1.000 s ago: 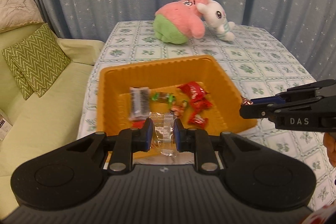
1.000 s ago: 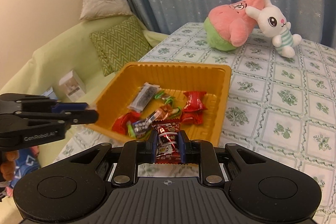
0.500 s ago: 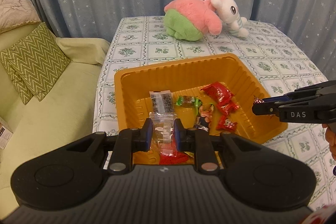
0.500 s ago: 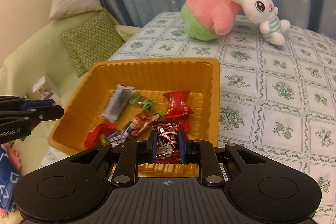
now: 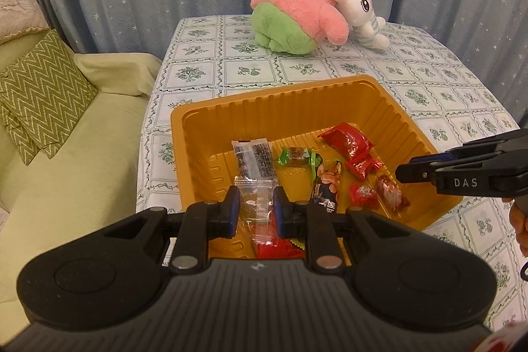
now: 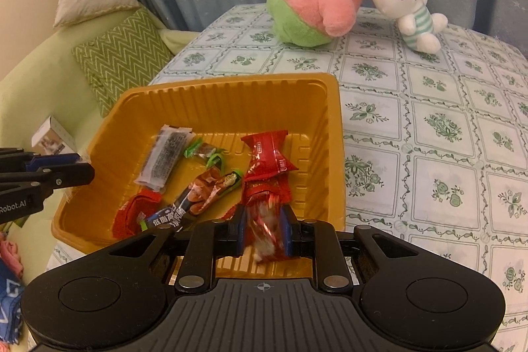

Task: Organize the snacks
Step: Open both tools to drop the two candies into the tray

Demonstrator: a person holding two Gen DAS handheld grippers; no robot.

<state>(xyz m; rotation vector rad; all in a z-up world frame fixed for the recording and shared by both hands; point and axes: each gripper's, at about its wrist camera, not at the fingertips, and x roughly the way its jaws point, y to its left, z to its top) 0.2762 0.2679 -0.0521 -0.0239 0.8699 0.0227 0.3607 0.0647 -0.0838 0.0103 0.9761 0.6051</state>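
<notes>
An orange plastic tray (image 5: 290, 98) (image 6: 333, 134) sits on the patterned tablecloth and holds several wrapped snacks: red packets (image 5: 349, 142), a clear black-seed packet (image 5: 254, 159) and a green candy (image 5: 295, 155). My left gripper (image 5: 254, 207) is shut on a clear snack packet (image 5: 255, 203) above the tray's near left corner. My right gripper (image 6: 265, 231) has widened over the tray's near right edge. A red foil candy (image 6: 264, 233) is blurred between its jaws, slipping down. In the left wrist view a red candy (image 5: 391, 192) lies in the tray below the right gripper's fingers (image 5: 429, 169).
A pink and green plush star (image 5: 297, 15) and a white plush rabbit (image 5: 361, 12) lie at the table's far side. A green sofa with a zigzag cushion (image 5: 39, 98) stands left of the table. A blue starred curtain hangs behind.
Both grippers have moved in over the tray. The right gripper's jaws have widened and the red foil candy is dropping from them. The left gripper still holds the clear packet.
</notes>
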